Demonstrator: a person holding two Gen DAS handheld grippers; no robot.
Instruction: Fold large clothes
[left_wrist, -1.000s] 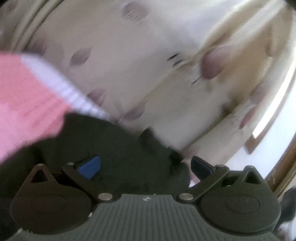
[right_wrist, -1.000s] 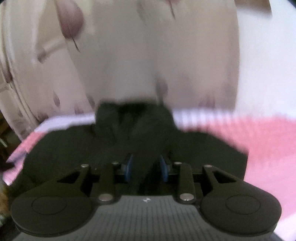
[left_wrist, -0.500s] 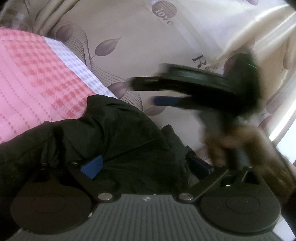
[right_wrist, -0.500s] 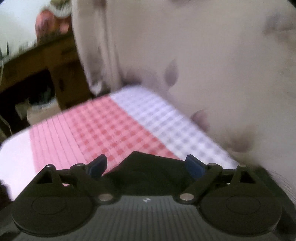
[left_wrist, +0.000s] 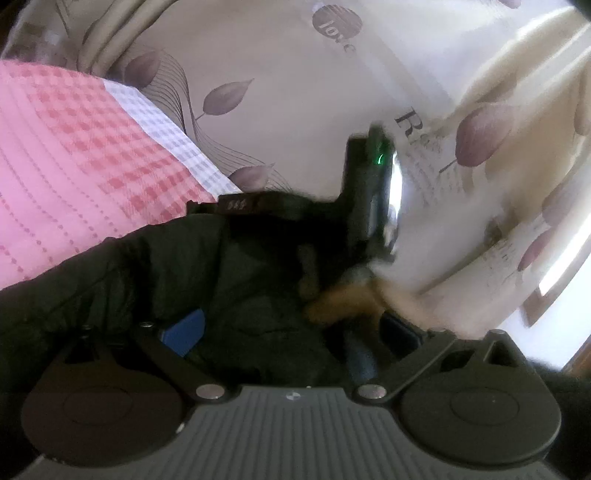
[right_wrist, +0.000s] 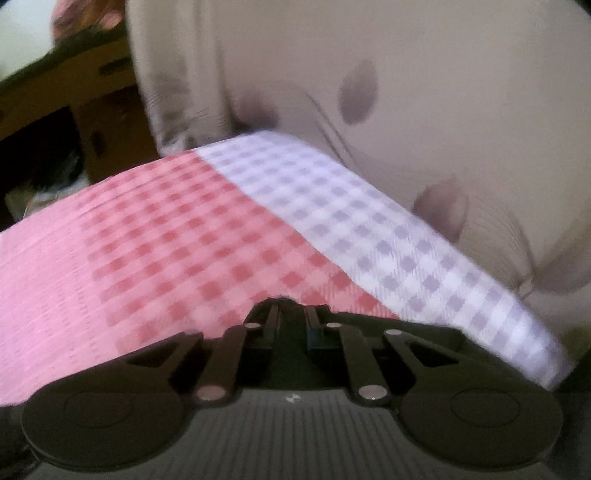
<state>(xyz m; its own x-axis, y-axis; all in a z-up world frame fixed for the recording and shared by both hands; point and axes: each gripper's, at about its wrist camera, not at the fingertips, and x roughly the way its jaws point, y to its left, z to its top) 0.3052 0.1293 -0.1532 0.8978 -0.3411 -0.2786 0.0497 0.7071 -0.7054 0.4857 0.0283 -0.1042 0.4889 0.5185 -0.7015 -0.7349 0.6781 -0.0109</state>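
Note:
A black padded garment (left_wrist: 177, 266) lies bunched on a pink checked bed cover (left_wrist: 74, 155). My left gripper (left_wrist: 291, 328) is open, its blue pads spread wide over the black cloth. In the left wrist view my right gripper (left_wrist: 280, 205) reaches in from the right, lying low at the garment's far edge. In the right wrist view my right gripper (right_wrist: 291, 325) has its fingers close together on a fold of the black garment (right_wrist: 291, 310) at the cover's near edge.
A beige curtain with purple leaf prints (left_wrist: 295, 92) hangs behind the bed. The cover has a white and lilac checked border (right_wrist: 369, 229). Brown wooden furniture (right_wrist: 74, 92) stands at the far left in the right wrist view. A bright window strip (left_wrist: 561, 269) shows at right.
My right gripper, open half a second ago, has come down to the garment's far edge and closed on a fold. My left gripper stays open over the black cloth.

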